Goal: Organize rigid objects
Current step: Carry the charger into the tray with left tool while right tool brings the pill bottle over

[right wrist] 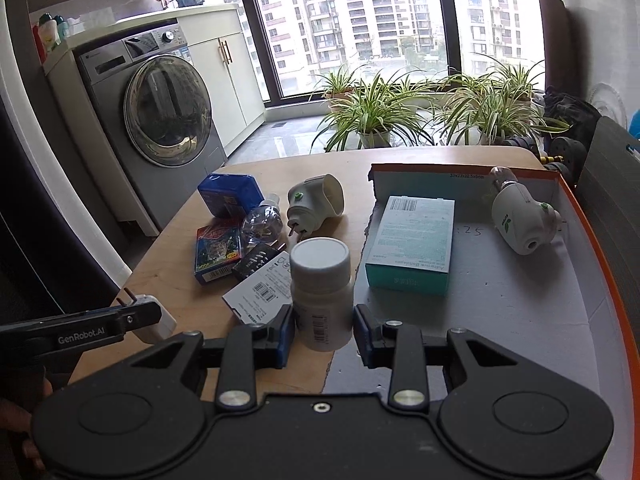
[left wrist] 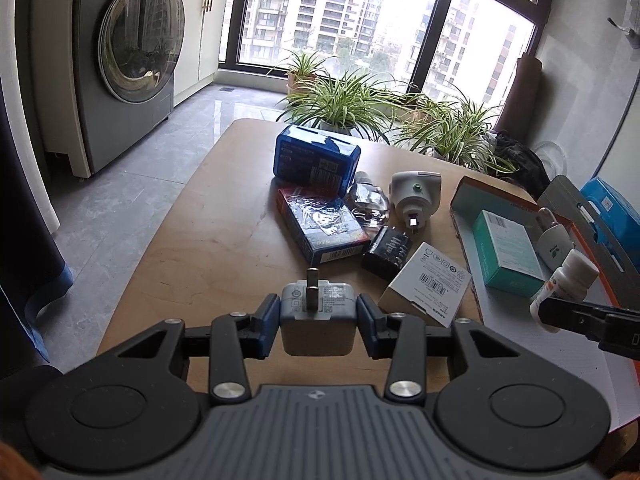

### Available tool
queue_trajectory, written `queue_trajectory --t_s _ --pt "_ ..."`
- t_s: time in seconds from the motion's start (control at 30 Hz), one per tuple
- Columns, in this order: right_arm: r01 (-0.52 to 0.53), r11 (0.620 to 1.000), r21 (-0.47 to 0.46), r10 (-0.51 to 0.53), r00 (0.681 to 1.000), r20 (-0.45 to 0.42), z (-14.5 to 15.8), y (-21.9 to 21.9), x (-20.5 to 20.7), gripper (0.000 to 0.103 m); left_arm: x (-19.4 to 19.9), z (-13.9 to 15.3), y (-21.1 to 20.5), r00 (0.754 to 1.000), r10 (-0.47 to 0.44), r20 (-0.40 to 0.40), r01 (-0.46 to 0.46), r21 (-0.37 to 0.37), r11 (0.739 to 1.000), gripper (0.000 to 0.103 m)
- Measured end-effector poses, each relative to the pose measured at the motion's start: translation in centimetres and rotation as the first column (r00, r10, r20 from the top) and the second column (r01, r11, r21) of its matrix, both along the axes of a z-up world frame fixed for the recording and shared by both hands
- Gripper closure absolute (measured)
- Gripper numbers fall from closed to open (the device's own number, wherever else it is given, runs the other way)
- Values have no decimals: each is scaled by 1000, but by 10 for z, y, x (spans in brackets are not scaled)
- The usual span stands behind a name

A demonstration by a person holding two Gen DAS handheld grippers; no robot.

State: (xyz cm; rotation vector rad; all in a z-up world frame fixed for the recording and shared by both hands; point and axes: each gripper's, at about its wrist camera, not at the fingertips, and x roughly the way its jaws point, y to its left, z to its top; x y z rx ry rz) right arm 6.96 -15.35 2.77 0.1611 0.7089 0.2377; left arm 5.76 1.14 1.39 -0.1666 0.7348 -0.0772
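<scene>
My left gripper (left wrist: 318, 316) is shut on a white plug adapter (left wrist: 318, 320) with its prongs up, held above the near table edge; it also shows in the right wrist view (right wrist: 154, 318). My right gripper (right wrist: 323, 328) is shut on a white pill bottle (right wrist: 322, 292), upright, at the left edge of the orange-rimmed box (right wrist: 576, 216). The bottle also shows in the left wrist view (left wrist: 564, 288). Inside the box lie a teal carton (right wrist: 410, 240) and a white plug-in device (right wrist: 518, 220).
On the wooden table (left wrist: 224, 240) lie a blue box (left wrist: 316, 160), a red-blue packet (left wrist: 324, 224), a clear bottle (left wrist: 368, 202), a white plug-in device (left wrist: 414, 196), a black charger (left wrist: 387, 252) and a white carton (left wrist: 426, 284). Potted plants (left wrist: 344, 100) and a washing machine (left wrist: 128, 60) stand beyond.
</scene>
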Motion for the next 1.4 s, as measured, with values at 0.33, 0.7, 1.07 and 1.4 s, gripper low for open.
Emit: queue_trajectory --t_s 0.33,0.7,1.07,1.4 --pt "54 999 -1 -54 998 34 12 -22 -13 63 -3 17 -41 994 -100 41 101 -16 995 61" --pt "169 986 9 -169 984 60 19 -68 -29 63 9 27 -109 969 -236 78 237 -10 971 61" --pt "283 959 20 -284 956 71 24 -114 -40 63 22 31 -170 936 -339 96 341 -8 940 61" --pt "308 951 25 -309 949 67 21 -130 -40 63 19 34 -187 927 -364 95 365 -3 931 61"
